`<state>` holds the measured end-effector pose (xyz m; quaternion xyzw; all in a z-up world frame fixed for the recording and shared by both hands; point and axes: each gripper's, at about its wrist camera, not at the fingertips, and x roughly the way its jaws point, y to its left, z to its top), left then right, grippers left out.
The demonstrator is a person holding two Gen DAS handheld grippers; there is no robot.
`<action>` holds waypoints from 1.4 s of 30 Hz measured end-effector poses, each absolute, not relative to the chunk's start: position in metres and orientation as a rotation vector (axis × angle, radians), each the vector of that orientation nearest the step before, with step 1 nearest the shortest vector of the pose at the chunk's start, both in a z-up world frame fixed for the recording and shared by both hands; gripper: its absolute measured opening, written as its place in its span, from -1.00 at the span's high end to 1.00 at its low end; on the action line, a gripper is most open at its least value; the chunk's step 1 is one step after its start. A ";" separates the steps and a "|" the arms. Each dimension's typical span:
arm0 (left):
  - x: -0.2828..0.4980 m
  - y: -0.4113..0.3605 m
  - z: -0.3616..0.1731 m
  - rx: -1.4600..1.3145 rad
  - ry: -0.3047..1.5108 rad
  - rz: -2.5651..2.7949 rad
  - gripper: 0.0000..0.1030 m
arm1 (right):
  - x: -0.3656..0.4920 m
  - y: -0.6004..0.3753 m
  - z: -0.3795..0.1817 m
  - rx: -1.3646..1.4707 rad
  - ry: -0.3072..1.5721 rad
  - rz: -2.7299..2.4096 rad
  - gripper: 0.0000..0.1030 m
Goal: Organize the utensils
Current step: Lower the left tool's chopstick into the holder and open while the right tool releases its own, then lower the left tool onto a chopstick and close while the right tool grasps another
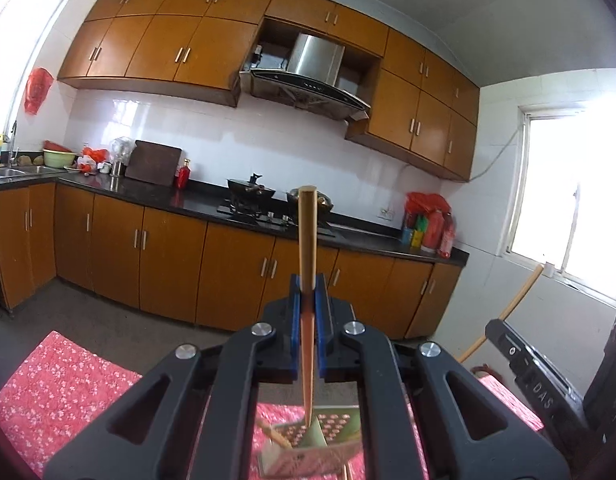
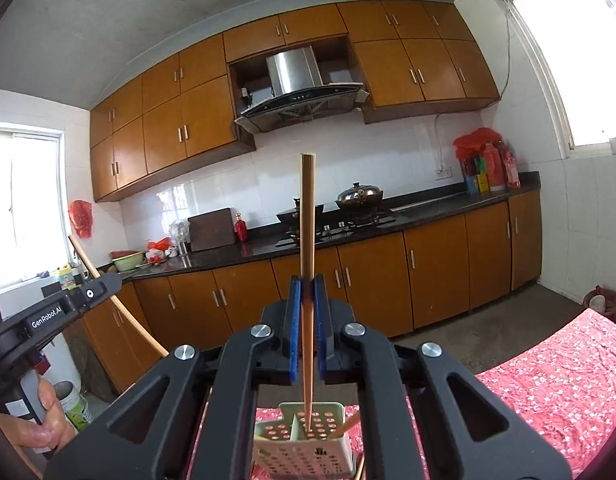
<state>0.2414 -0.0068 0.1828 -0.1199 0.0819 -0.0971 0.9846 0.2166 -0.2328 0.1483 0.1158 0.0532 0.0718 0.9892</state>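
My left gripper [image 1: 308, 284] is shut on a wooden chopstick [image 1: 307, 240] held upright, its lower tip in a pale green perforated utensil holder [image 1: 332, 444] on the red floral cloth. My right gripper [image 2: 307, 284] is shut on another wooden chopstick [image 2: 307, 216], also upright, its tip inside the same holder [image 2: 308, 448], in the right compartment. Another chopstick [image 2: 350, 424] leans in the holder. The left gripper also shows in the right wrist view [image 2: 104, 282] with its chopstick [image 2: 120, 308]. The right gripper body shows in the left wrist view [image 1: 520, 356].
A red floral cloth [image 1: 64, 384] covers the table. Beyond it are brown kitchen cabinets [image 1: 168, 256], a black counter [image 1: 196, 200] with a stove, pots [image 2: 358, 196] and bottles [image 2: 492, 168]. A hand [image 2: 36, 412] holds the left gripper's handle.
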 end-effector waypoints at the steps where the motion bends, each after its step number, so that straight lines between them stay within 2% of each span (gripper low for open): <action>1: 0.246 -0.007 0.179 -0.244 0.167 -0.191 0.85 | 0.218 -0.232 0.146 0.232 0.110 0.141 0.86; 12: 0.285 -0.013 0.126 -0.236 0.330 -0.204 0.85 | 0.244 -0.232 0.106 0.241 0.237 0.129 0.82; 13: 0.284 -0.012 0.125 -0.239 0.333 -0.203 0.84 | 0.244 -0.233 0.107 0.240 0.245 0.132 0.68; 14: 0.283 -0.010 0.125 -0.244 0.335 -0.203 0.83 | 0.244 -0.233 0.108 0.238 0.246 0.128 0.42; 16: 0.279 -0.007 0.126 -0.250 0.334 -0.204 0.78 | 0.240 -0.234 0.111 0.237 0.242 0.123 0.29; 23: 0.251 0.013 0.144 -0.261 0.310 -0.175 0.73 | 0.216 -0.247 0.130 0.231 0.211 0.095 0.29; 26: 0.233 0.033 0.143 -0.268 0.340 -0.144 0.63 | 0.198 -0.264 0.135 0.235 0.218 0.051 0.29; 29: 0.218 0.056 0.131 -0.266 0.389 -0.112 0.62 | 0.185 -0.287 0.125 0.256 0.270 -0.003 0.29; 36: 0.206 0.099 0.047 -0.197 0.600 0.020 0.61 | 0.188 -0.320 0.034 0.294 0.567 -0.086 0.30; 42: 0.205 0.094 -0.019 -0.206 0.760 -0.006 0.61 | 0.200 -0.277 -0.049 0.317 0.816 0.086 0.54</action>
